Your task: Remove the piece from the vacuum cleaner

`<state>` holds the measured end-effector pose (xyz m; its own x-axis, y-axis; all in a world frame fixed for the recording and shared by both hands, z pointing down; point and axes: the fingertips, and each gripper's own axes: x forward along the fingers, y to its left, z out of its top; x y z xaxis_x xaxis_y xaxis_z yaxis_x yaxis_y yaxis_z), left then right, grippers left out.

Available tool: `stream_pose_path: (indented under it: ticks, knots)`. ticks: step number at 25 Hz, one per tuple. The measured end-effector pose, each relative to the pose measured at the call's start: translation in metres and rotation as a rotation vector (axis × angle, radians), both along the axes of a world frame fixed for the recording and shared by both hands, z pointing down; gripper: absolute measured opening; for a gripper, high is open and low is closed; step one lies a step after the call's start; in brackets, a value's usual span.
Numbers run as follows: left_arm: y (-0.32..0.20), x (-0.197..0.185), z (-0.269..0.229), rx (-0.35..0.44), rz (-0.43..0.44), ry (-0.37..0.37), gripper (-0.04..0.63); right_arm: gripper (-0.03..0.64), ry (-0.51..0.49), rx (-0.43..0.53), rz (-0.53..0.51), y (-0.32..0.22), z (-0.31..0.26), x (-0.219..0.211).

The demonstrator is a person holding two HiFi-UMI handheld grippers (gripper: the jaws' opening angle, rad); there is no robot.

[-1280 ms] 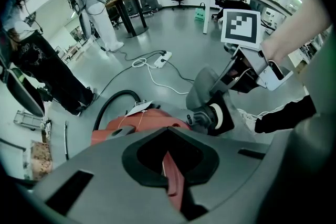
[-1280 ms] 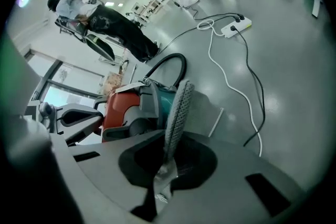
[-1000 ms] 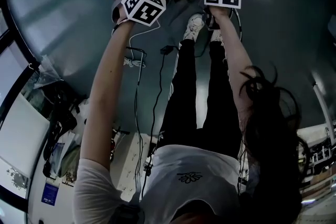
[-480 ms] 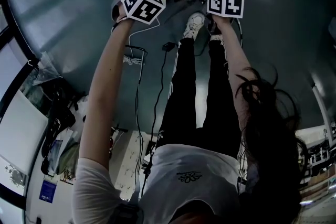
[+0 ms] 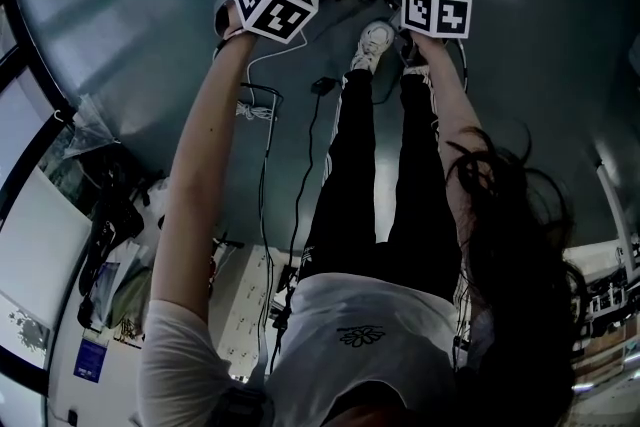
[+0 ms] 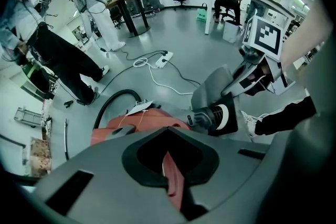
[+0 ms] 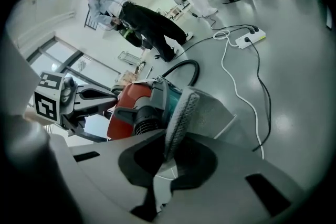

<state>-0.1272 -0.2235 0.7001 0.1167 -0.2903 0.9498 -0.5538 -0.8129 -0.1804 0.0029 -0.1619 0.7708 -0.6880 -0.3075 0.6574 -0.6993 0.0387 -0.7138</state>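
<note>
Both arms reach down toward the floor (image 5: 520, 35). Left gripper (image 6: 170, 164) points steeply down, jaws clamped on a red edge of the vacuum cleaner (image 6: 139, 123). Right gripper (image 7: 161, 157), jaws nearly closed, pinches the grey piece (image 7: 181, 110) by its edge, close beside the vacuum cleaner.

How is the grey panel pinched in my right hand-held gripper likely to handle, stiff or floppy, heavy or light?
Probably fairly stiff: the grey panel stands up from the right hand-held gripper by one edge without drooping. Likely light for its size, since that thin pinch carries it. Its rim looks fibrous, so slipping seems unlikely.
</note>
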Motion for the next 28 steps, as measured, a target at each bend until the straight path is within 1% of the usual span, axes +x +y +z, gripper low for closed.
stream_pose_path:
  ticks: [3, 4, 5, 6, 8, 9, 14, 16, 18, 20, 24, 28]
  knots:
    - [0.001, -0.001, 0.001, -0.005, -0.004, 0.004, 0.005, 0.026, -0.038, -0.036, 0.07, 0.003, 0.002, 0.0]
    - [0.002, -0.002, 0.002, -0.005, -0.004, 0.003, 0.005, 0.026, -0.04, -0.048, 0.087, 0.005, 0.003, 0.0]
    - [0.004, -0.002, 0.003, -0.004, -0.002, 0.002, 0.005, 0.026, -0.017, -0.048, 0.082, 0.007, 0.002, 0.0]
    - [0.004, -0.003, 0.002, -0.001, 0.001, 0.003, 0.005, 0.026, 0.03, -0.032, 0.052, 0.008, 0.0, -0.001]
    - [0.002, -0.003, 0.0, 0.011, 0.003, 0.007, 0.005, 0.025, 0.132, 0.025, -0.045, 0.004, -0.007, -0.003]
    - [0.001, -0.003, -0.002, 0.016, 0.0, 0.008, 0.005, 0.025, 0.159, 0.05, -0.088, 0.002, -0.01, -0.004]
    - [0.003, -0.001, -0.003, 0.007, 0.006, 0.004, 0.005, 0.025, 0.217, 0.152, -0.264, 0.003, -0.013, -0.006]
    - [0.003, 0.0, -0.003, 0.002, 0.013, 0.007, 0.005, 0.025, 0.243, 0.19, -0.349, 0.002, -0.014, -0.006]
    - [0.003, -0.001, -0.004, 0.003, 0.013, 0.008, 0.005, 0.025, 0.247, 0.21, -0.419, 0.001, -0.013, -0.006]
    - [0.002, -0.002, -0.004, 0.005, 0.006, 0.01, 0.005, 0.025, 0.235, 0.208, -0.447, 0.0, -0.012, -0.006]
    - [0.002, -0.002, -0.004, 0.003, 0.005, 0.008, 0.005, 0.025, 0.199, 0.196, -0.444, 0.0, -0.011, -0.006]
    - [0.004, 0.0, -0.004, -0.002, -0.003, 0.018, 0.005, 0.025, 0.16, 0.209, -0.418, 0.005, -0.01, -0.002]
